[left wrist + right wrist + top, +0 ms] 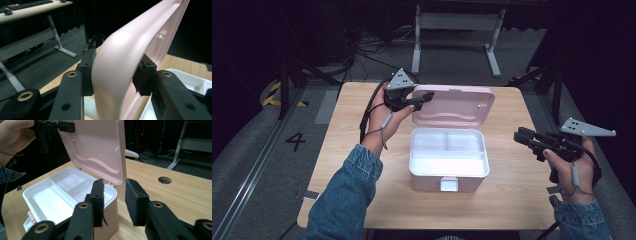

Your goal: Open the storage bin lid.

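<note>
A pink box [447, 182] stands in the middle of the wooden table [362, 195], its lid [457, 105] raised upright at the back. Inside lies a white divided tray [57, 202] with nothing in its compartments. My left gripper [424, 97] is at the lid's upper left corner. In the left gripper view the lid's edge [117, 62] runs between the jaws, and both pads [140, 76] rest against it. My right gripper [519, 137] hovers to the right of the box, level with it. Its jaws [113, 195] stand apart with nothing between them.
A round cable hole [164, 180] sits in the tabletop beyond the box. A white-legged desk frame [457, 22] stands on the floor behind the table. Bare tabletop lies on both sides of the box.
</note>
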`<act>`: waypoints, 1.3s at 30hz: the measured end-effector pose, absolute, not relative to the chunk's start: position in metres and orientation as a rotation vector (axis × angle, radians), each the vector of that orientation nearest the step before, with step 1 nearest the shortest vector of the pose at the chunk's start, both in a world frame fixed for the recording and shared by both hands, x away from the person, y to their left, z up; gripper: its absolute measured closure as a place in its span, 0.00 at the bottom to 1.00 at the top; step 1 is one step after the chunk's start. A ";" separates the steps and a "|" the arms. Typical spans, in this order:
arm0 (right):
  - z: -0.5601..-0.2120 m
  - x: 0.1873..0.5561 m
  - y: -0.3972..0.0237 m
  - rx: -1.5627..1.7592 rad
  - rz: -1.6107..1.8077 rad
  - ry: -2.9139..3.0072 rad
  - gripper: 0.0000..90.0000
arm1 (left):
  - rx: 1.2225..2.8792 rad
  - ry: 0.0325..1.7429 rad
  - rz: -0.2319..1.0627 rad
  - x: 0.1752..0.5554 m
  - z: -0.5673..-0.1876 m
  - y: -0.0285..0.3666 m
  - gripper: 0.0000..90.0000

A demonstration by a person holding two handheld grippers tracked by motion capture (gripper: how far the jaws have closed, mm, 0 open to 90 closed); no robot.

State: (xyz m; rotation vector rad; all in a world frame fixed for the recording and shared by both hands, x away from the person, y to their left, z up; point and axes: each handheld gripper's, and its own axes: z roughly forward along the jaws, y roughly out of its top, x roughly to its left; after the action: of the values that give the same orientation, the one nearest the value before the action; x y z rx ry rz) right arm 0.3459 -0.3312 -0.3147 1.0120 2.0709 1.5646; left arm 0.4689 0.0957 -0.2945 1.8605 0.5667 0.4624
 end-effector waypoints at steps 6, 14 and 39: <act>-0.318 0.348 -0.329 1.023 1.531 2.082 0.69 | 1.853 0.573 0.466 0.478 -0.298 0.096 0.66; -0.324 0.354 -0.326 1.015 1.495 2.107 0.63 | 1.855 0.593 0.454 0.491 -0.301 0.094 0.64; -0.326 0.356 -0.324 1.011 1.497 2.123 0.62 | 1.835 0.683 0.407 0.526 -0.323 0.093 0.53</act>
State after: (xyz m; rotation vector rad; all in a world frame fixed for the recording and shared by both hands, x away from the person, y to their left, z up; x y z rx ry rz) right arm 0.3556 -0.3245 -0.3259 1.0111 2.1232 1.4966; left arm 0.5257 0.0934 -0.3235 1.8353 0.6830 0.4070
